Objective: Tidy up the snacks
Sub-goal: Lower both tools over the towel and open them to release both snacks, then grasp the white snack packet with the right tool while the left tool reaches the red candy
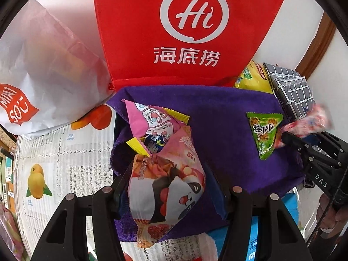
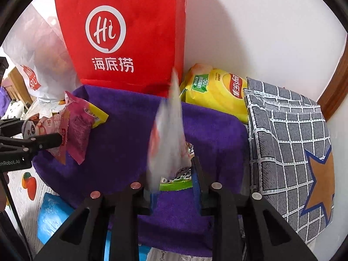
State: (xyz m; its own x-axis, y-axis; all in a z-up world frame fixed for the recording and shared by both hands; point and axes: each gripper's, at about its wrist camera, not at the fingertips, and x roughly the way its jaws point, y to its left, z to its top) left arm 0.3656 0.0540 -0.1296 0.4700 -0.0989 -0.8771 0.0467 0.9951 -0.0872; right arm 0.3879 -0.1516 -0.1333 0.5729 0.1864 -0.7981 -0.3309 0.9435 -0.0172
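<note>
My left gripper (image 1: 167,187) has its jaws spread around a panda-print snack packet (image 1: 167,187) over the purple towel (image 1: 221,119); whether they pinch it is unclear. Two pink packets (image 1: 152,124) lie just beyond it. A small green triangular packet (image 1: 264,133) lies on the towel's right side. My right gripper (image 2: 174,187) has its jaws apart, with a blurred white-and-red packet (image 2: 168,139) between them above the green packet (image 2: 176,183). In the left wrist view that packet (image 1: 308,119) sits at the right gripper's tip.
A red Hi paper bag (image 1: 187,30) stands behind the towel. A white Miniso bag (image 1: 43,69) is at the left. A yellow chips bag (image 2: 215,91) and a grey checked cloth (image 2: 289,143) are at the right. A blue pack (image 2: 52,215) lies at the front.
</note>
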